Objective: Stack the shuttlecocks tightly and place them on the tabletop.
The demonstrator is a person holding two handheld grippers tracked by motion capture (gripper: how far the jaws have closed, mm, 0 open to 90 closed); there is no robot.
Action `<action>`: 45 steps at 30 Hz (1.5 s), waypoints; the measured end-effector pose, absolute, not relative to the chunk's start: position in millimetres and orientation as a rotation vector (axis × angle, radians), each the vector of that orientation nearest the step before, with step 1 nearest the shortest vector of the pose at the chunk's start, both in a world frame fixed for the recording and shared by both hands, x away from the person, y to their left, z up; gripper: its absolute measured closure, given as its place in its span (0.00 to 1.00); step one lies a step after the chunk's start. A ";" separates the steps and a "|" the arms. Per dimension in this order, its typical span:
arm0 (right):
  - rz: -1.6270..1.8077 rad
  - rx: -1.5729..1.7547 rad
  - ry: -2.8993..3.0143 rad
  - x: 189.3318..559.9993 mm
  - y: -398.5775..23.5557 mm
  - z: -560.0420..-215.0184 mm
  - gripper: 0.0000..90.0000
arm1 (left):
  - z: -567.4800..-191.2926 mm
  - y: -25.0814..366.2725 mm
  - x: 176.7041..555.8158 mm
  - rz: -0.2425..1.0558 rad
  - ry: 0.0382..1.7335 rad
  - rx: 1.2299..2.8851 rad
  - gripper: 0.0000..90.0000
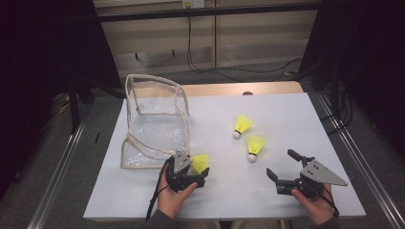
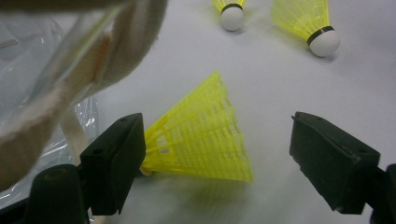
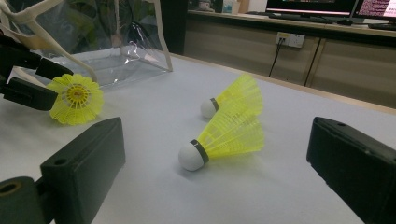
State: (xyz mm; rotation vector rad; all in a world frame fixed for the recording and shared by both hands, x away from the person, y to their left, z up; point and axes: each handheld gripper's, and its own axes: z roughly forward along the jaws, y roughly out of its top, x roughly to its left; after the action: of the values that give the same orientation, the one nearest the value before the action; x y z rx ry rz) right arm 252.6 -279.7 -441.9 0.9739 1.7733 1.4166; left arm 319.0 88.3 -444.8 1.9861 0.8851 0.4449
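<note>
Clear bag (image 1: 153,119) at left: soft see-through plastic, cream fabric trim, slumped with its mouth facing the shuttles. I see nothing in it; judged start of packing, all three shuttles left to go in.

Left gripper (image 1: 193,172) just beside the bag's near corner. Jaws wide, a shuttle (image 2: 201,137) lying between them: one pad at its cork end, the other pad clear of the skirt, so no grip yet. Skirt is yellow ribbed plastic mesh, a flared cone.

Two more shuttles (image 1: 243,125) (image 1: 255,146) lie mid-table (image 1: 296,119), close together, white rounded corks with a dark band.

Right gripper (image 1: 282,168) empty, jaws wide, pointed at the nearer one.
</note>
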 end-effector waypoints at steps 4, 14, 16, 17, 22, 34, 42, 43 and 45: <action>1.419 0.974 1.772 252.7 -279.8 -441.9 0.04 | -444.2 89.5 319.1 0.454 0.880 1.994 0.25; 1.421 0.975 1.774 252.7 -279.7 -442.0 0.04 | -442.6 98.4 318.3 0.481 0.926 1.995 0.38; 1.423 0.975 1.774 252.7 -279.6 -442.0 0.04 | -442.1 99.8 317.9 0.479 0.929 1.997 0.40; 1.421 0.974 1.774 252.7 -279.6 -442.0 0.04 | -441.7 100.8 317.8 0.483 0.925 2.005 0.42; 1.423 0.973 1.773 252.8 -279.5 -441.9 0.04 | -439.8 104.0 314.8 0.497 0.920 2.001 0.50; 1.421 0.969 1.776 253.4 -279.1 -442.0 0.04 | -443.7 99.1 317.6 0.517 0.928 1.973 0.46; 1.427 0.970 1.775 253.7 -279.3 -442.1 0.04 | -442.0 98.9 315.3 0.558 0.936 1.950 0.68; 1.427 0.970 1.775 253.6 -279.2 -442.2 0.04 | -441.0 99.5 314.9 0.558 0.936 1.949 0.71; 1.425 0.969 1.776 253.7 -279.1 -442.2 0.04 | -439.7 100.2 314.3 0.563 0.936 1.944 0.75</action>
State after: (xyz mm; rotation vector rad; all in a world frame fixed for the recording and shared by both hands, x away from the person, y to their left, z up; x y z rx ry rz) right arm 253.7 -279.1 -442.2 0.9692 1.7759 1.4247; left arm 314.3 100.2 -439.7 1.9435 0.9357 0.5629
